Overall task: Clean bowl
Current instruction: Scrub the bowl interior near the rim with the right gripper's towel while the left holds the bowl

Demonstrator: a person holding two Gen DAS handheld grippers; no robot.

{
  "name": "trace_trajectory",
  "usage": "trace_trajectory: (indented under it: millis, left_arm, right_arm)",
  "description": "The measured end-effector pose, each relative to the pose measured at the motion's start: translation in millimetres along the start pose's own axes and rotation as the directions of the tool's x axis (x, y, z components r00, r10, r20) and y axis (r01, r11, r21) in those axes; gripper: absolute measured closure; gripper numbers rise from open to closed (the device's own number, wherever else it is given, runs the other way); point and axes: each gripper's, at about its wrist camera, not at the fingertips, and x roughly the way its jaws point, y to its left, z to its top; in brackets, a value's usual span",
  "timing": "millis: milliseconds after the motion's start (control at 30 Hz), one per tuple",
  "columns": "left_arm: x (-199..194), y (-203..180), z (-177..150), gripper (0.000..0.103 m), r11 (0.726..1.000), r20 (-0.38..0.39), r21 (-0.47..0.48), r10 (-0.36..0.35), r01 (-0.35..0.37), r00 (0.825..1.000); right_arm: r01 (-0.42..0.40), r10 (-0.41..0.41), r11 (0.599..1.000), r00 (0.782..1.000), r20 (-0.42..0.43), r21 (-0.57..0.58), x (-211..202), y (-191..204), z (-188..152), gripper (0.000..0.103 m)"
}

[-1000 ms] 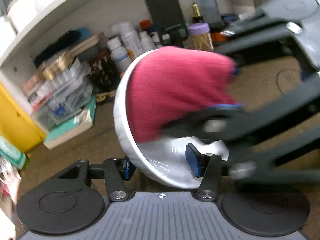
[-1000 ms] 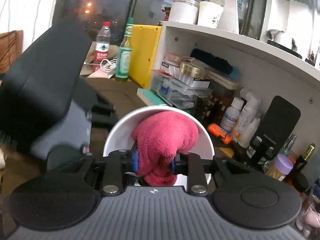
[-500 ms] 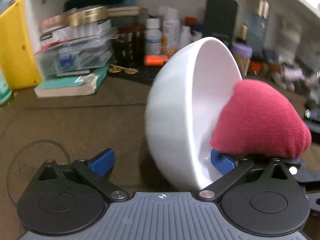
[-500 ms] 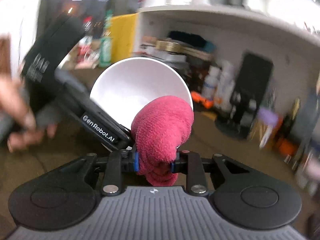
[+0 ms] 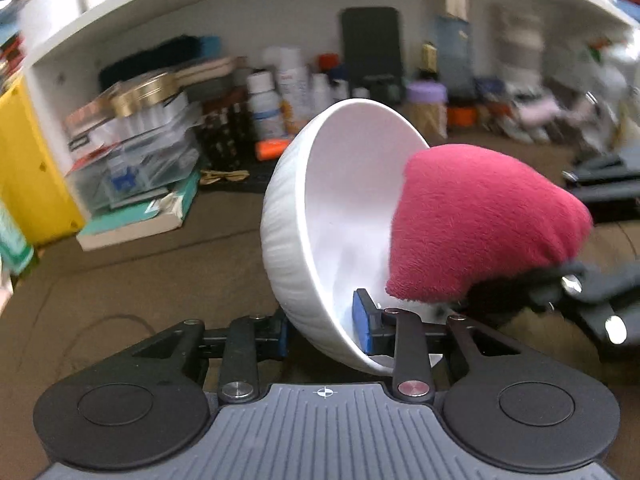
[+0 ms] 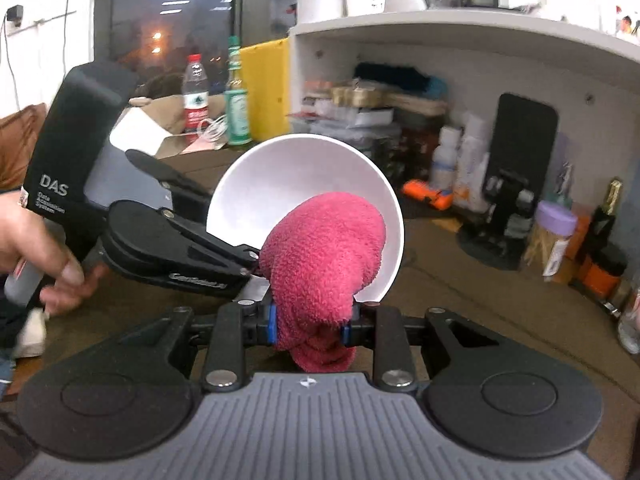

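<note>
A white bowl [image 5: 320,216] is tipped on its side, mouth to the right, held above the brown table. My left gripper [image 5: 322,332] is shut on the bowl's lower rim. A red cloth [image 5: 480,228] bulges into the bowl's mouth. In the right wrist view the bowl [image 6: 280,188] faces me and my right gripper [image 6: 308,326] is shut on the red cloth [image 6: 324,256], which presses against the bowl's lower right inside. The left gripper's body [image 6: 176,248] reaches in from the left.
A white shelf [image 6: 460,28] runs behind with bottles [image 5: 264,108], clear boxes [image 5: 136,152], a black phone stand [image 6: 516,168] and jars [image 6: 554,232] beneath it. A yellow panel [image 5: 24,168] and books [image 5: 136,224] are at the left. Bottles [image 6: 196,92] stand far back.
The bowl has swung and tilted in my left gripper, whose fingers closed on its rim. The cloth has slid from deep inside toward the bowl's lower right inside.
</note>
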Motion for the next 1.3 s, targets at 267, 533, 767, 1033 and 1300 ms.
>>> trace_trajectory:
  millis: [267,533,767,1033,1300]
  left_arm:
    - [-3,-13,1,0.065,0.985,-0.044,0.175,0.003,0.004,0.999]
    - [9,18,9,0.064,0.992,-0.074,0.085,-0.086,0.093,0.994]
    - [15,18,6,0.040,0.993,-0.057,-0.076,-0.099,0.094,0.993]
    - [28,22,5,0.034,0.968,-0.023,-0.234,-0.105,0.097,0.994]
    - [12,9,9,0.048,0.999,-0.071,-0.018,-0.039,0.038,0.997]
  right_arm:
    - [0.071,-0.069,0.971,0.997,0.018,-0.230,19,41,41,0.077]
    - [0.104,-0.067,0.909,0.992,0.104,-0.404,-9,54,9,0.077]
    - [0.256,-0.228,0.847,0.967,0.117,-0.467,3,49,-15,0.076]
    - [0.288,-0.250,0.816,0.958,0.143,-0.501,11,42,-23,0.076]
    - [0.064,-0.079,0.901,0.997,-0.017,-0.429,7,15,16,0.076]
